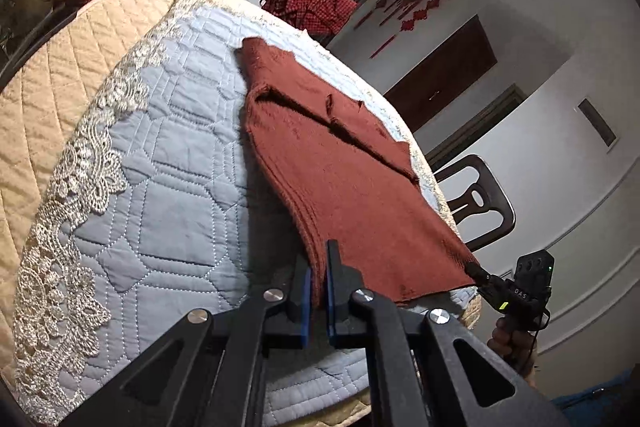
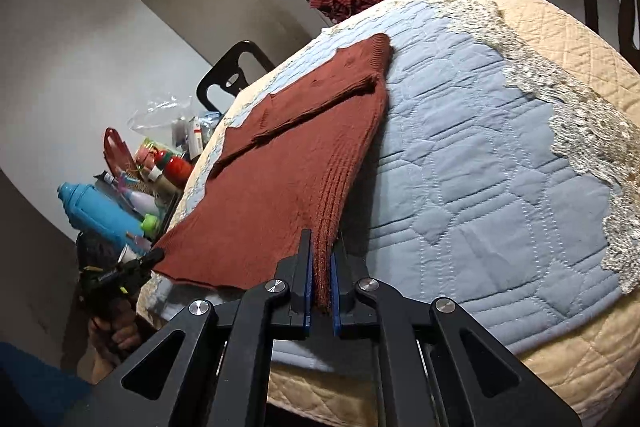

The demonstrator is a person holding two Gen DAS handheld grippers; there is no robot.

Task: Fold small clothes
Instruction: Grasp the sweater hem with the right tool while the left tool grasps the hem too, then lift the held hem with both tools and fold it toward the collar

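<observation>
Left wrist view: left tool [image 1: 319,285] clamps one near hem corner of the rust sweater [image 1: 340,163]; right tool [image 2: 321,283] clamps the other. Garment lies on the quilted worktop [image 1: 168,163], its long axis running away toward twelve o'clock, equally near both hands.

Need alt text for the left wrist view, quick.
The left gripper is shut on the near hem corner of a rust-brown knitted garment lying on a blue quilted cover. The right gripper pinches the other near corner.
</observation>
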